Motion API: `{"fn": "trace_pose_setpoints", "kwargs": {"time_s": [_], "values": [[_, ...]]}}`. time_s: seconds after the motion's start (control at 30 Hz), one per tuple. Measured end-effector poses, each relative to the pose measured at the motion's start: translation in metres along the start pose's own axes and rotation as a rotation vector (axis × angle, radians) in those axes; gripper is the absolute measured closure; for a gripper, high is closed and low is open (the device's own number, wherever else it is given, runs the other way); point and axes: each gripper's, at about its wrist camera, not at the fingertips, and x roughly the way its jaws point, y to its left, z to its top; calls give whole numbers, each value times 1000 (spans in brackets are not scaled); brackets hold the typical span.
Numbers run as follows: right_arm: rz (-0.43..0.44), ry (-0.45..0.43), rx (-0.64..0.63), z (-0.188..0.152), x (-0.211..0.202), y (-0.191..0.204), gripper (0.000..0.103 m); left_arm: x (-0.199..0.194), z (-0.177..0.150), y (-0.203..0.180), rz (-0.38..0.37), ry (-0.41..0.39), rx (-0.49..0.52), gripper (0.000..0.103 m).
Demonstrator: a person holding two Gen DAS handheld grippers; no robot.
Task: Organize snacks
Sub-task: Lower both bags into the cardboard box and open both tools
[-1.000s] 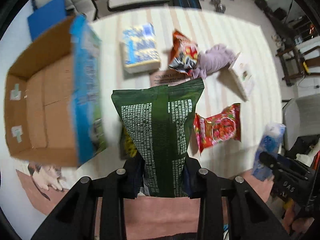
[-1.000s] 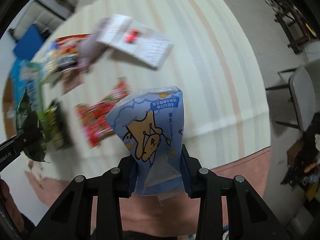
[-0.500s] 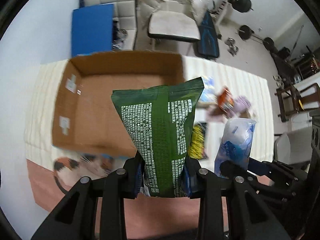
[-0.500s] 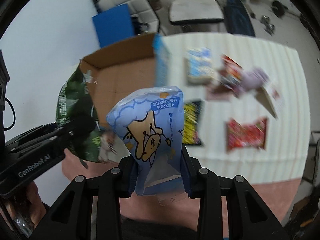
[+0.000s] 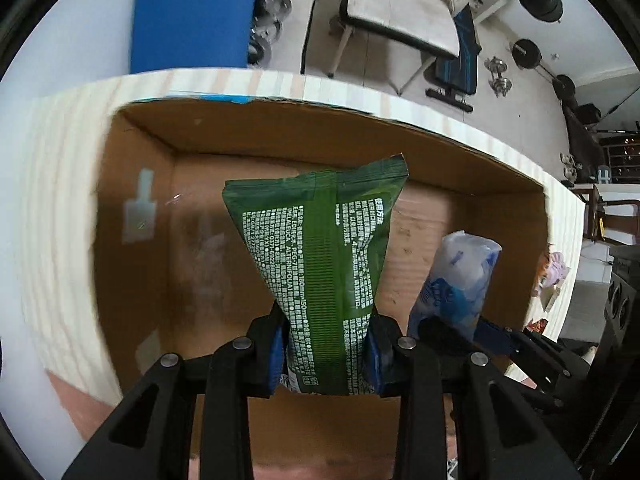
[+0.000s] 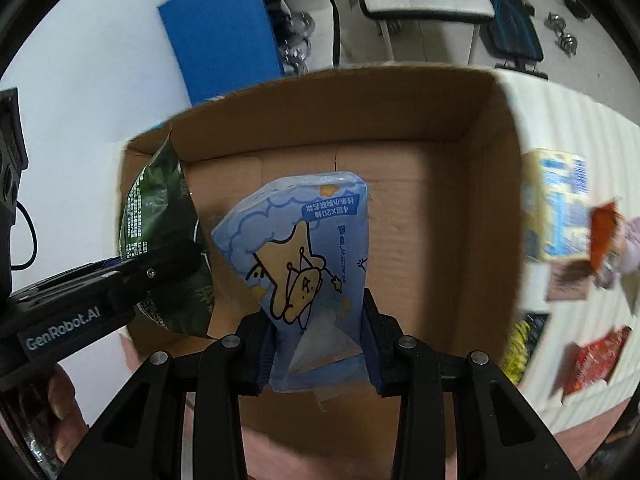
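My left gripper [image 5: 326, 354] is shut on a green snack bag [image 5: 324, 248] with white print, held over the open cardboard box [image 5: 280, 136]. My right gripper [image 6: 318, 354] is shut on a light blue packet [image 6: 304, 248] with a cartoon star, also above the box [image 6: 440, 208]. In the left wrist view the blue packet [image 5: 460, 280] hangs at the right, over the box floor. The right wrist view has the green bag [image 6: 160, 232] at the box's left side, under the left gripper's black body [image 6: 100, 304]. The box floor looks bare.
The box stands on a cream striped tablecloth [image 6: 560, 120]. Right of it lie a blue-yellow pack [image 6: 560, 208], an orange-red bag [image 6: 604, 236], a yellow-black bag [image 6: 524, 344] and a red bag [image 6: 596, 364]. A blue panel [image 5: 192, 16] and a chair [image 5: 396, 4] stand behind the table.
Both grippers have swung left from the snacks on the cloth to above the open box, each still carrying its bag. The box now fills both views.
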Motion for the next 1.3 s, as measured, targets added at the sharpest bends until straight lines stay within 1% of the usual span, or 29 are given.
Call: {"fn": "trace_pose_setpoints", "kwargs": {"time_s": [0.03, 0.07, 0.13, 0.17, 0.33, 0.4, 0.43, 0.47, 0.5, 0.53, 0.57, 0.63, 0.67, 0.7, 0.73, 0.77, 0.8, 0.83, 0.9, 0.97, 1.03, 1.07, 1.13, 1.2, 1.3], "values": [[-16, 8, 4, 7, 14, -1, 64, 7, 5, 2, -6, 16, 2, 73], [-21, 13, 6, 13, 13, 5, 64, 16, 11, 4, -15, 32, 5, 73], [-39, 25, 16, 20, 28, 3, 64, 27, 17, 4, -20, 53, 13, 73], [-42, 27, 19, 24, 26, 12, 64, 32, 20, 6, -24, 64, 14, 73], [-73, 25, 19, 35, 44, 13, 64, 48, 24, 4, -29, 99, 39, 72], [-85, 34, 5, 37, 51, 14, 58, 48, 25, 5, -15, 102, 39, 73], [-83, 33, 5, 37, 51, 16, 57, 47, 25, 5, -16, 105, 35, 72], [-82, 29, 3, 38, 52, 17, 50, 44, 23, 3, -6, 109, 40, 72], [-85, 24, -4, 36, 52, 17, 41, 41, 22, 2, 3, 106, 49, 69], [-89, 22, -7, 37, 53, 17, 37, 38, 21, 1, 10, 96, 61, 67], [-96, 21, -9, 37, 53, 16, 32, 33, 18, -1, 21, 87, 75, 62], [-101, 16, -15, 32, 46, 24, 31, 23, 13, -1, 40, 68, 87, 54], [-108, 14, -17, 30, 43, 25, 29, 19, 13, -2, 44, 59, 86, 47], [-121, 13, -22, 26, 35, 28, 25, 14, 10, 0, 44, 47, 83, 39], [-129, 10, -25, 23, 31, 28, 22, 9, 7, 3, 36, 36, 80, 35], [-141, 6, -29, 20, 26, 28, 16, 2, 2, 6, 36, 20, 68, 24], [-149, 5, -30, 17, 22, 31, 12, -2, -2, 11, 38, 7, 61, 16], [-153, 5, -29, 21, 19, 31, 11, -8, -7, 13, 34, -11, 54, 15], [-165, -5, -36, 13, 8, 36, 0, -16, -15, 20, 36, -30, 44, 14], [-180, -25, -40, -1, 1, 35, 0, -25, -27, 24, 49, -59, 35, 14], [-189, -36, -41, -11, -10, 36, 0, -29, -31, 23, 70, -81, 32, 13], [-190, -40, -40, -8, -9, 39, 0, -33, -37, 24, 81, -99, 33, 13], [-201, -54, -35, -17, -15, 40, 0, -40, -46, 24, 99, -131, 39, 13], [-206, -70, -36, -24, -18, 42, 0, -48, -59, 26, 116, -164, 34, 13], [-222, -103, -42, -44, -33, 48, 0, -57, -78, 26, 128, -199, 37, 13]]}}
